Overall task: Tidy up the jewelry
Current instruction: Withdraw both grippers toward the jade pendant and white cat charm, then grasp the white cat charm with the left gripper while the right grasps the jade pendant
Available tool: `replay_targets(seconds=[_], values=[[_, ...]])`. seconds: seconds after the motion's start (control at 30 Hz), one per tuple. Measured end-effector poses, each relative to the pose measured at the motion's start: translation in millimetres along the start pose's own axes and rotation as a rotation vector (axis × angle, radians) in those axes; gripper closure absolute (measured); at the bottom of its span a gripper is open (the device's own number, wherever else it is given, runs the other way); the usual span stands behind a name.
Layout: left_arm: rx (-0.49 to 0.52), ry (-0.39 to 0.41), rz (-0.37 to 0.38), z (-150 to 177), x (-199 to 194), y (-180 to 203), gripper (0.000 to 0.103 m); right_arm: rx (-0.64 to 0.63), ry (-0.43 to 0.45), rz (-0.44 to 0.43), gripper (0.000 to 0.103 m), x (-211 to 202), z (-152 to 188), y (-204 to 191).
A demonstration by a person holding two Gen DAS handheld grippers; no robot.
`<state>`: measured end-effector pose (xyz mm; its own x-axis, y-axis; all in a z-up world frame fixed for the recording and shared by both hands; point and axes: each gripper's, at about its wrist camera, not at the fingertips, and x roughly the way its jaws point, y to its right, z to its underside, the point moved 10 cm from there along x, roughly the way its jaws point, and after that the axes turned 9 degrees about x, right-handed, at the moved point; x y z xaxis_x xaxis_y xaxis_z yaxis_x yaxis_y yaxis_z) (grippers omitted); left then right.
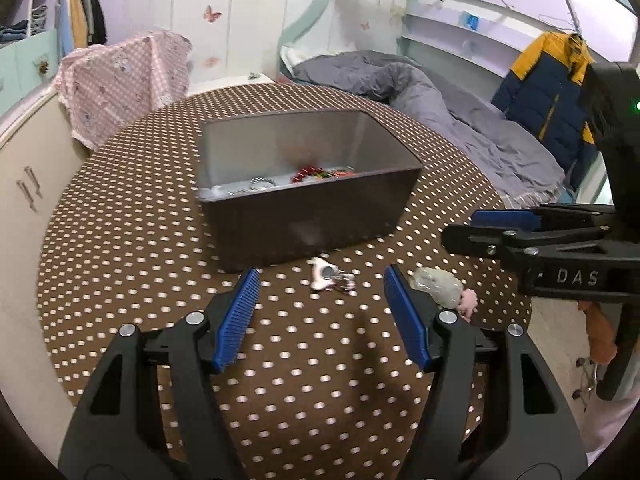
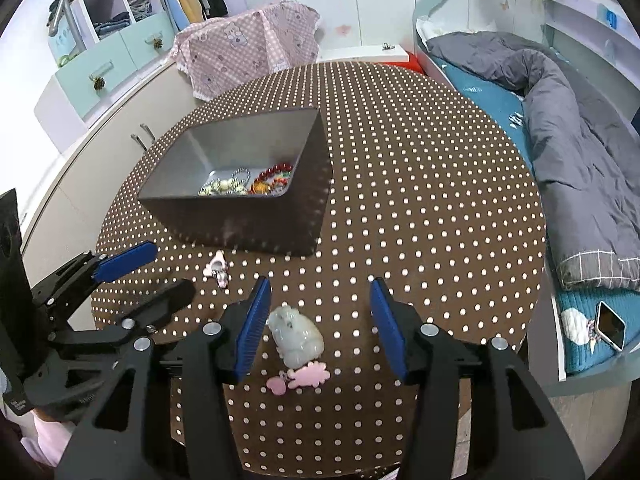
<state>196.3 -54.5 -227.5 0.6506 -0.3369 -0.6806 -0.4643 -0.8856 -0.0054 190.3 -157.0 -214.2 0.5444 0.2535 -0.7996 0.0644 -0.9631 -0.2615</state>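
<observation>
Presently, the left gripper (image 2: 160, 276) stood spread and empty above the dotted table (image 2: 420, 200), near a small pale trinket (image 2: 218, 268) lying before the dark box (image 2: 240, 216) of beads (image 2: 276, 170). The right gripper (image 2: 320, 304) was likewise parted, with the jade pendant (image 2: 296, 334) and pink charm (image 2: 308, 376) between its pads.
</observation>
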Motion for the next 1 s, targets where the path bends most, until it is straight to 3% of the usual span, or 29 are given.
replay_targets(seconds=[0.17, 0.27, 0.37, 0.53, 0.77, 1.0], values=[[0.013, -0.024, 0.026, 2.8, 12.7, 14.0, 0.055, 0.005, -0.018, 0.015, 0.055, 4.7, 7.4, 8.2], [0.016, -0.042, 0.022, 2.6, 21.7, 18.5, 0.067, 0.016, -0.027, 0.018, 0.054, 6.2, 10.4, 14.2], [0.007, -0.06, 0.002, 2.3, 30.4, 16.9, 0.072, 0.026, -0.037, 0.022, 0.054, 7.7, 13.5, 21.9], [0.001, -0.08, -0.008, 3.1, 34.5, 13.5, 0.091, 0.042, -0.043, 0.022, 0.054, 7.2, 14.6, 32.4], [0.011, -0.076, -0.017, 8.5, 29.2, 10.5, 0.091, 0.014, -0.051, -0.011, 0.054, 5.3, 18.0, 22.9], [0.001, -0.062, -0.021, 12.4, 19.0, 6.0, 0.092, -0.103, -0.072, -0.008, 0.054, 12.2, 32.0, -4.6]])
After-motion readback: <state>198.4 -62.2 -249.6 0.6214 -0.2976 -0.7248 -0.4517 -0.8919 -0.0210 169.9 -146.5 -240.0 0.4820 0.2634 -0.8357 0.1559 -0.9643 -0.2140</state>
